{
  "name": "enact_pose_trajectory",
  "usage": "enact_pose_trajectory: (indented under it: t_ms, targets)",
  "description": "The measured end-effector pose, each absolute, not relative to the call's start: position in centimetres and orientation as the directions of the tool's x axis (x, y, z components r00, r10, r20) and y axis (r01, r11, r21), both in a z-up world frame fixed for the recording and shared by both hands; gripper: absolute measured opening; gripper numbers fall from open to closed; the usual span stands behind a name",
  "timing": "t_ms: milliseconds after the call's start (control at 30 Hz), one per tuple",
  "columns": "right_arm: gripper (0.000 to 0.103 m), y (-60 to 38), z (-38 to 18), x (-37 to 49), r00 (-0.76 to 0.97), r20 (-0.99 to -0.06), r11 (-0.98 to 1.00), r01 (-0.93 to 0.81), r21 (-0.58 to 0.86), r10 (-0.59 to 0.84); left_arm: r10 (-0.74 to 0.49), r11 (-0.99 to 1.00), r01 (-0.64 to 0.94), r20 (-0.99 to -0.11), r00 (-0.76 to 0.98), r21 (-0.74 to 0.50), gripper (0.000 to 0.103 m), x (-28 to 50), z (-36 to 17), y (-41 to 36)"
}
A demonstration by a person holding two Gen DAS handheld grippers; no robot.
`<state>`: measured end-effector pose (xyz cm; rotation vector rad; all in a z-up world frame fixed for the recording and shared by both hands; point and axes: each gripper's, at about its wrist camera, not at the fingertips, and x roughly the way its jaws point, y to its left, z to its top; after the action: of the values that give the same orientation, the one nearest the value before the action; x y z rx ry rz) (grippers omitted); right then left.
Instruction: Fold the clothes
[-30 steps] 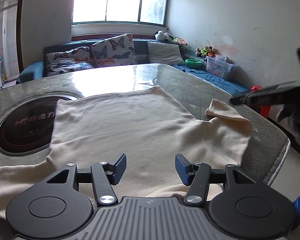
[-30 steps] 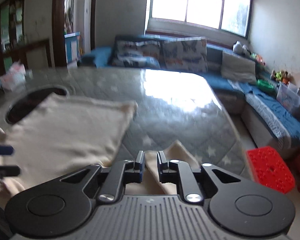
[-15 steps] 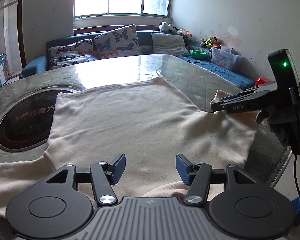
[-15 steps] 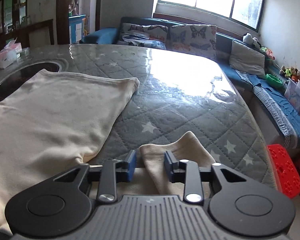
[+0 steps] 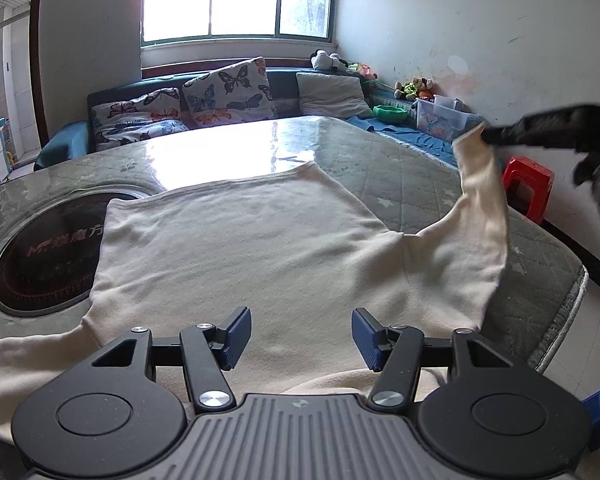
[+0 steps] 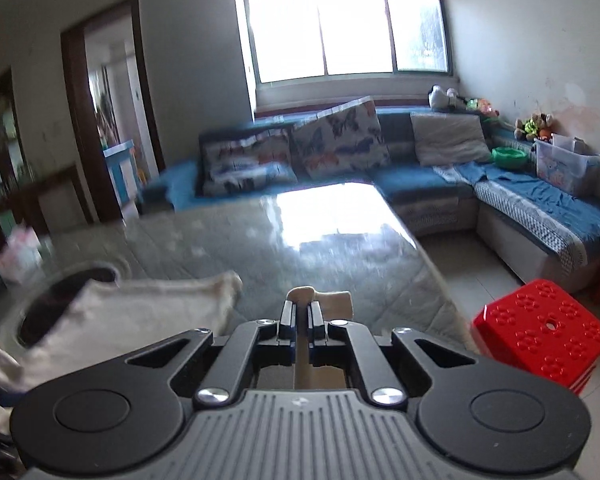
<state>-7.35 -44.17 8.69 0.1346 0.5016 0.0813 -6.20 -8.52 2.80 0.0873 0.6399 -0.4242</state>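
Observation:
A cream long-sleeved top (image 5: pixel 236 248) lies flat on the quilted table, its hem toward the window. My left gripper (image 5: pixel 300 338) is open and empty, low over the top's near edge. My right gripper (image 6: pixel 301 310) is shut on the end of the right sleeve (image 6: pixel 332 300) and holds it raised above the table. In the left wrist view the right gripper (image 5: pixel 496 136) shows at the right edge with the sleeve (image 5: pixel 480 200) hanging from it. The top's body (image 6: pixel 140 312) lies to the left in the right wrist view.
The grey quilted table (image 5: pixel 400 168) has a round black hotplate (image 5: pixel 40 256) at its left. A red plastic stool (image 6: pixel 540 336) stands beside the table's right edge. A blue corner sofa (image 6: pixel 420 184) with cushions runs behind. A tissue pack (image 6: pixel 18 254) sits far left.
My right gripper closed on the sleeve end and lifted it up off the table. My left gripper stayed open in about the same place.

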Motion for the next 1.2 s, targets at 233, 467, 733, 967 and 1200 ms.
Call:
enact_pose_trajectory:
  t_ms: [233, 467, 733, 967, 1200]
  targets:
    - [0.004, -41.6, 12.1, -9.7, 0.894, -0.397, 0.976, -0.159, 0.151, 0.207, -0.344, 0.921, 0.387, -0.571, 0.745, -0.049, 0.059, -7.0, 3.4, -7.5]
    - [0.004, -35.8, 14.0, -10.2, 0.859, -0.366, 0.933, -0.341, 0.115, 0.359, -0.325, 0.935, 0.349, -0.551, 0.769, -0.063, 0.059, -7.8, 3.6, -5.5]
    - [0.004, -28.2, 13.5, -9.2, 0.767, -0.415, 0.861, -0.501, 0.089, 0.489, -0.293, 0.952, 0.291, -0.537, 0.791, -0.091, 0.060, -8.6, 3.5, -2.4]
    - [0.005, -23.2, 11.7, -8.8, 0.670, -0.469, 0.789, -0.605, 0.104, 0.575, -0.256, 0.965, 0.243, -0.544, 0.799, -0.097, 0.060, -8.8, 3.2, -0.5]
    - [0.011, -23.4, 11.9, -9.5, 0.653, -0.475, 0.770, -0.631, 0.090, 0.590, -0.232, 0.972, 0.217, -0.547, 0.804, -0.093, 0.060, -9.0, 3.2, 0.5]
